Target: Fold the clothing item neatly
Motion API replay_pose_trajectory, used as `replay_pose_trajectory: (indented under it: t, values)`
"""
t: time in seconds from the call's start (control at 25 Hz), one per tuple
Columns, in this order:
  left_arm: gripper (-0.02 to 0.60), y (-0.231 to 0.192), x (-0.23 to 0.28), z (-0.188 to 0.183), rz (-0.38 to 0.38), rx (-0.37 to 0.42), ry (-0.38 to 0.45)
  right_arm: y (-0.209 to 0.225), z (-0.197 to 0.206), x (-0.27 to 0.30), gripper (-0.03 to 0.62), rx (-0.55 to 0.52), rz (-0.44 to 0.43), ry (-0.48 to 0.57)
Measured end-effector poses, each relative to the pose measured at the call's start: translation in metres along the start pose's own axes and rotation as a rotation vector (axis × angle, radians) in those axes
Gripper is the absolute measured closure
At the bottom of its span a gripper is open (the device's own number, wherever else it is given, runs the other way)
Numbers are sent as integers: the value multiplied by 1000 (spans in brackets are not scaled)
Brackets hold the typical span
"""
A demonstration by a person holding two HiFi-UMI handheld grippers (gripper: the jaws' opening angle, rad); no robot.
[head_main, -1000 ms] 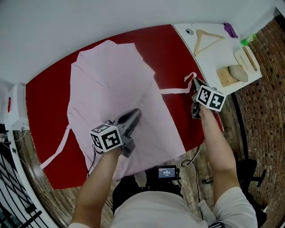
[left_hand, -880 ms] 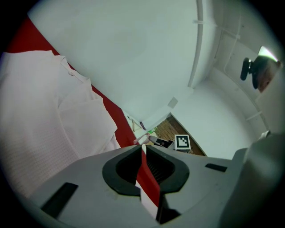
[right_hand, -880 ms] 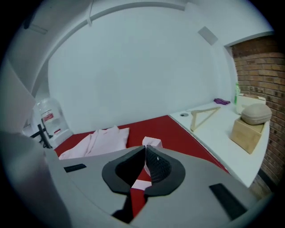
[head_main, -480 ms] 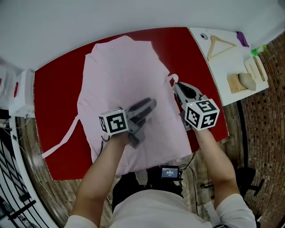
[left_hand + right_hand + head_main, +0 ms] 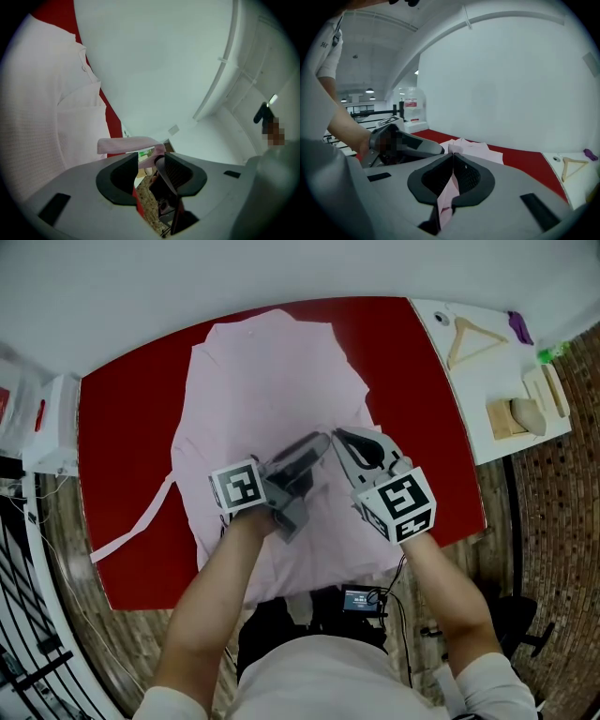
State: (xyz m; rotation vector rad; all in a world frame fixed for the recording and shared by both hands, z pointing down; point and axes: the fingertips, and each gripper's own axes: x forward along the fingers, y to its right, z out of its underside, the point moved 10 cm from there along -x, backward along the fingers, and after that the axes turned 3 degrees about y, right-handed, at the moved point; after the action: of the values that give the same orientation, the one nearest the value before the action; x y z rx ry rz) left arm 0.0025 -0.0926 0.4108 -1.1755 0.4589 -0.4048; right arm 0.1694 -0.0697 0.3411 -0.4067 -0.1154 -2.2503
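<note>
A pale pink garment (image 5: 262, 381) lies spread on the red table (image 5: 412, 362), and one long tie (image 5: 141, 521) trails off to its left. My right gripper (image 5: 339, 435) is over the garment's middle, shut on the garment's other pink tie (image 5: 449, 192), which hangs pinched between its pads. My left gripper (image 5: 319, 442) is right beside it, tip to tip, with its jaws apart and nothing pressed between them. In the left gripper view the held tie (image 5: 126, 143) crosses just beyond my left gripper (image 5: 151, 157). The garment (image 5: 42, 108) fills the left of that view.
A white side table (image 5: 487, 442) at the right carries a wooden hanger (image 5: 473, 334), a wooden block (image 5: 520, 413) and small purple and green items. A white box (image 5: 47, 423) stands off the table's left end. A small device (image 5: 361, 599) hangs at the front edge.
My right gripper has carried the tie from the table's right edge leftward onto the garment's middle. My left gripper's jaws have come apart, and it has edged right.
</note>
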Motion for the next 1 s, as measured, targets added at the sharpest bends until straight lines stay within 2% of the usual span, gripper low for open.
replay_pose_trajectory:
  t: [0.16,0.36,0.68,1.0]
  values:
    - [425,0,-7,-2,24,-37,53,-6,4,2,574,-24,-18,-18]
    - [425,-4,-9,-7,21,-72,73,-20,6,3,574,-81,-55,-40]
    - [425,-12,-12,-7,-6,-88,77,-37,14,2,574,-189,-110,-71]
    - [425,-20,-20,2,4,-135,40,-36,13,1,574,-240,-101,-63]
